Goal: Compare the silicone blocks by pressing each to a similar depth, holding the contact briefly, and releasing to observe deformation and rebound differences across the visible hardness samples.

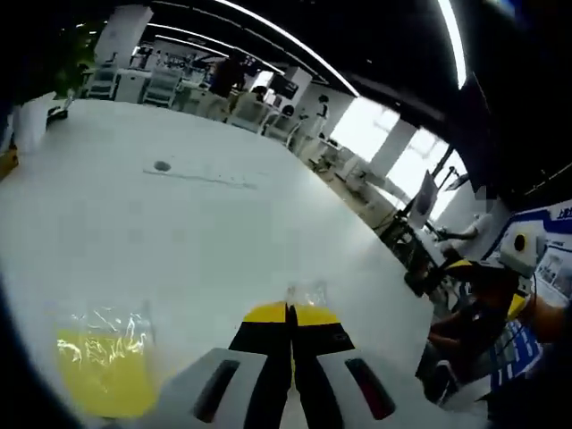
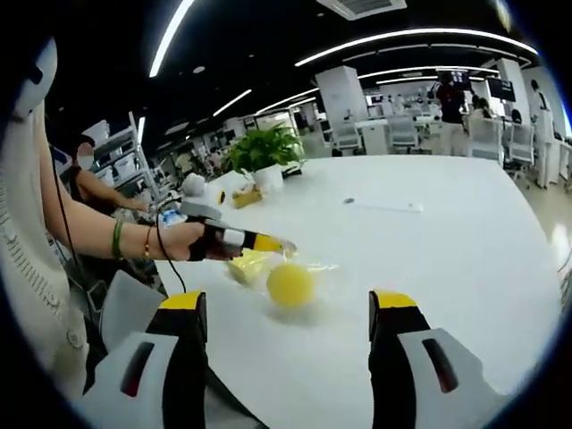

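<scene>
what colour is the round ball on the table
Yellow; the ball shows best in the right gripper view.

Table (image 1: 179,232): smooth white top, semi-gloss, reflects ceiling strip lights. Yellow block (image 1: 103,371) at 7 o'clock: matt, rubbery-looking, under crinkly clear plastic film w/ glare. Yellow ball (image 2: 290,284): matt, smooth. Left gripper (image 1: 290,313), right gripper (image 2: 290,308): smooth hard plastic, yellow tips, slight sheen.

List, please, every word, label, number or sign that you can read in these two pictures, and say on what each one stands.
No text can be read with certainty.
Blue and white board at the right edge of the left gripper view: it carries characters, too blurred and cut off to read.
Yellow block in clear wrap and yellow round sample on the white table: no label visible.
</scene>
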